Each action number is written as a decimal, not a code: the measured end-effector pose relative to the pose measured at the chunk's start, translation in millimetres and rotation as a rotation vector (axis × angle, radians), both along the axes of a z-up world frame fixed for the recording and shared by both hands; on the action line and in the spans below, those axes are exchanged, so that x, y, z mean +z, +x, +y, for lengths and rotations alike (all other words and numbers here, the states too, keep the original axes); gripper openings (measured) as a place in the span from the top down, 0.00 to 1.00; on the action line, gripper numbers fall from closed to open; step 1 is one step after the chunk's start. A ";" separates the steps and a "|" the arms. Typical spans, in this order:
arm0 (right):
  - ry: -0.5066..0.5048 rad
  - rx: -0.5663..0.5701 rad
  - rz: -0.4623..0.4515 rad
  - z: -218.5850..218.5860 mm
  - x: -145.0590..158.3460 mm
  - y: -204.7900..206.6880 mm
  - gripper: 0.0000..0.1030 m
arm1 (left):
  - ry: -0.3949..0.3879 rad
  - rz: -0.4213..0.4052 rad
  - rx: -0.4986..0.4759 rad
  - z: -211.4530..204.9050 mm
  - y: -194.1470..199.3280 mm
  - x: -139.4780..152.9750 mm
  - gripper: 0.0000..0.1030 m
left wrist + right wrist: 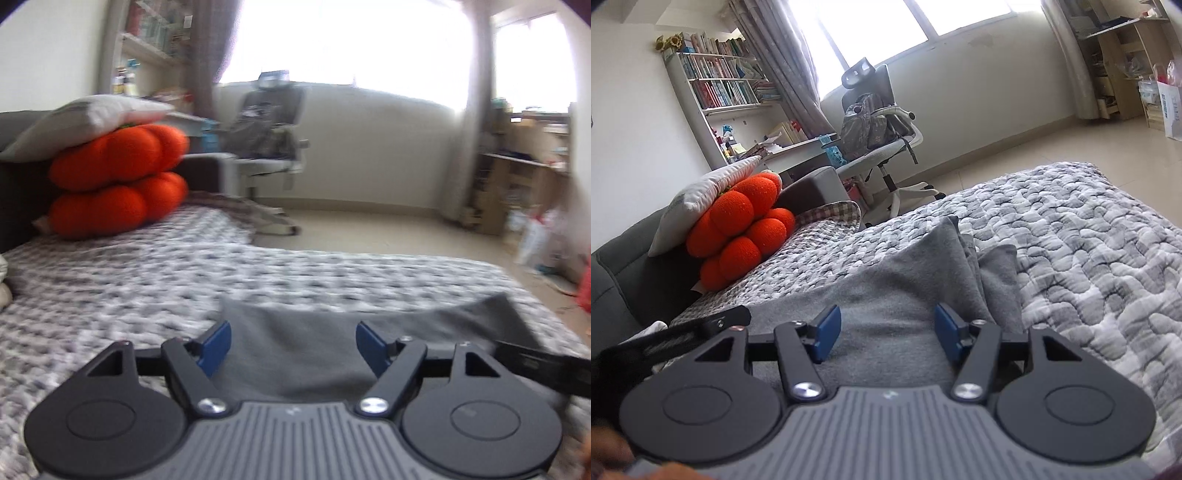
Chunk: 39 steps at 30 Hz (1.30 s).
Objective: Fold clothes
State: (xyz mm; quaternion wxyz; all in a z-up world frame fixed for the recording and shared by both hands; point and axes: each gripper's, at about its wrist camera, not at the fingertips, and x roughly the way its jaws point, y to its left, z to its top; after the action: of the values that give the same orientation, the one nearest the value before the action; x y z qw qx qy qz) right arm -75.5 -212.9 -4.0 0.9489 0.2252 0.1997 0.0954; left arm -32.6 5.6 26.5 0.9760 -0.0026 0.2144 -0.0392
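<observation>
A grey garment (295,343) lies on the grey-and-white quilted bed cover (147,280). In the left wrist view my left gripper (293,345) is open, its blue pads apart just above the garment's near part. In the right wrist view the same garment (905,266) lies with a raised fold running away from me. My right gripper (888,332) is open over it, holding nothing. The other gripper's black finger shows at the left edge (713,325) and in the left wrist view at the right edge (535,363).
Orange pumpkin cushions (738,236) and a white pillow (701,192) lean on the dark sofa back (620,273) at the left. An office chair with a backpack (871,129) stands on the tiled floor beyond the bed. Shelves (716,85) line the walls.
</observation>
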 end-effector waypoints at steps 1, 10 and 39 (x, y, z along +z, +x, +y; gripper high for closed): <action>0.001 0.000 0.000 0.0 -0.1 0.0 0.43 | 0.004 0.012 0.020 3.1 5.7 -2.9 0.26; 0.010 0.006 0.004 -2.4 -0.9 -0.5 0.43 | 0.000 0.103 0.130 39.6 38.9 -6.7 0.23; 0.024 0.013 -0.003 -7.3 1.7 -5.4 0.43 | -0.047 0.110 0.066 13.1 -3.2 -19.5 0.16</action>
State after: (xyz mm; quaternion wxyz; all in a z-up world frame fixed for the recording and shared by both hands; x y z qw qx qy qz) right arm -80.9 -220.2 -2.3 0.9457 0.2349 0.1988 0.1044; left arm -35.8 18.7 7.0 0.9632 -0.0345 0.2664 -0.0118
